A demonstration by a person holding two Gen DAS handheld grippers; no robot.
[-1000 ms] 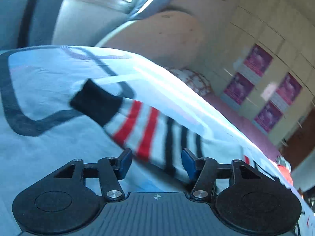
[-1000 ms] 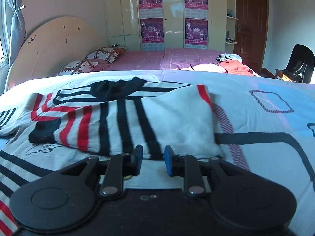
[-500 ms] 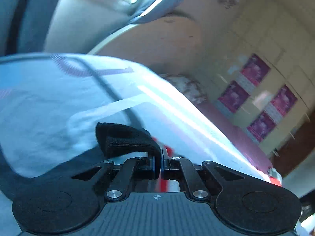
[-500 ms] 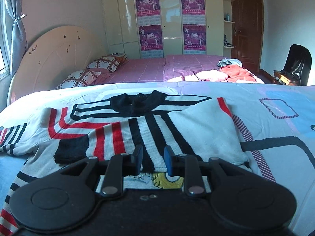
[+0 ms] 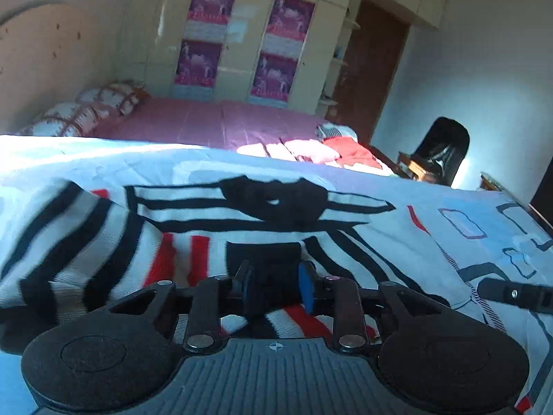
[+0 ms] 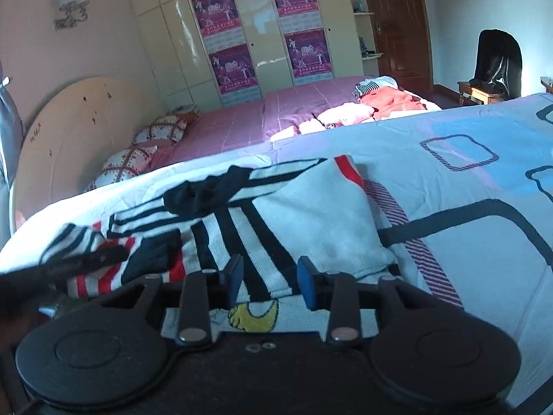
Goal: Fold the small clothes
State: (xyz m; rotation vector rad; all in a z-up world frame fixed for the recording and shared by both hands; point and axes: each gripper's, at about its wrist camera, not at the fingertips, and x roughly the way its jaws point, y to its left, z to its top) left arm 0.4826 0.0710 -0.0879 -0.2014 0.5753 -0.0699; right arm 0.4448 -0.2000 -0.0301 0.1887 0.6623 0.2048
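The striped sweater (image 6: pixel 262 228) is spread on the patterned bed cover (image 6: pixel 466 180), both sleeves laid across its body and the black collar (image 5: pixel 276 200) at the far edge. It is judged to be a light, soft knit that sags and slides on itself; a hold is best taken at a thick, firm place such as the black cuff (image 5: pixel 264 256) or a hem corner, pinched well in so that only one layer is caught.

The left hand-held gripper (image 5: pixel 278 290) is seen with its jaws opening around the cuff, which lies between the pads (whether they still press on it is doubtful, a gap showing on each side). The right hand-held gripper (image 6: pixel 269 282) has its jaws opening too, nothing between them, above the near folded edge.

The sweater's near hem is cut off behind both gripper bodies; only part of a yellow print (image 6: pixel 254 314) is seen. The left side is smeared by blur.
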